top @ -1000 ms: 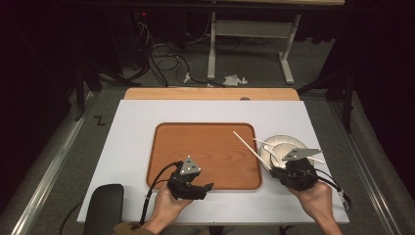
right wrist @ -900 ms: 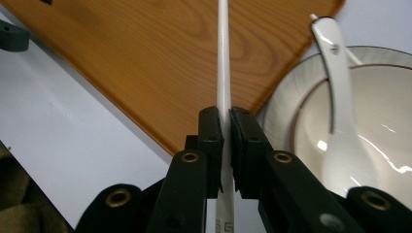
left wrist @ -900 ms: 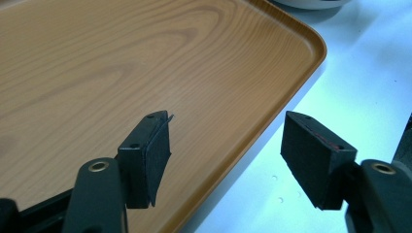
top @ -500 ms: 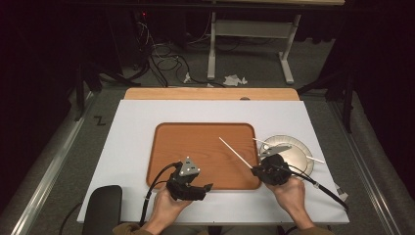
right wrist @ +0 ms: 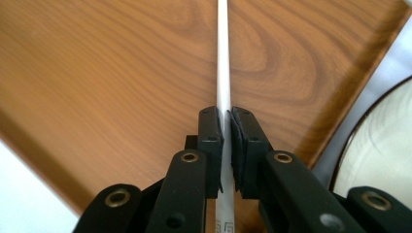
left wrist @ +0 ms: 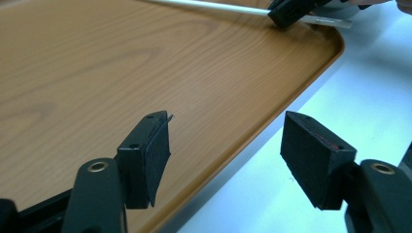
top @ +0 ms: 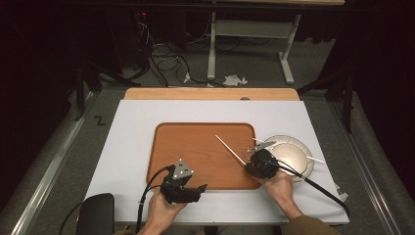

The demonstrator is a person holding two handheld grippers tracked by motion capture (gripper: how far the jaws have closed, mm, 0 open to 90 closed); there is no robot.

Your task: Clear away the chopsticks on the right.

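At lower centre, the left gripper (top: 198, 188) stood open and empty. The right gripper (top: 247, 168) clamped a white chopstick (top: 230, 149) over the wooden tray (top: 195, 147) on the white table (top: 132, 127). Beyond, cables (top: 161, 63) crossed the grey floor (top: 254, 73).

Bright table, dark surroundings

Overhead light washes the white table (top: 147, 127); the far floor stays dim. Both gripper views blur the near jaws; soft shadows.

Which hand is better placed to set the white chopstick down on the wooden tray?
Right. The right gripper is shut on the white chopstick, which points out over the wooden tray. The left gripper is open with nothing between its jaws, at the tray's near edge.
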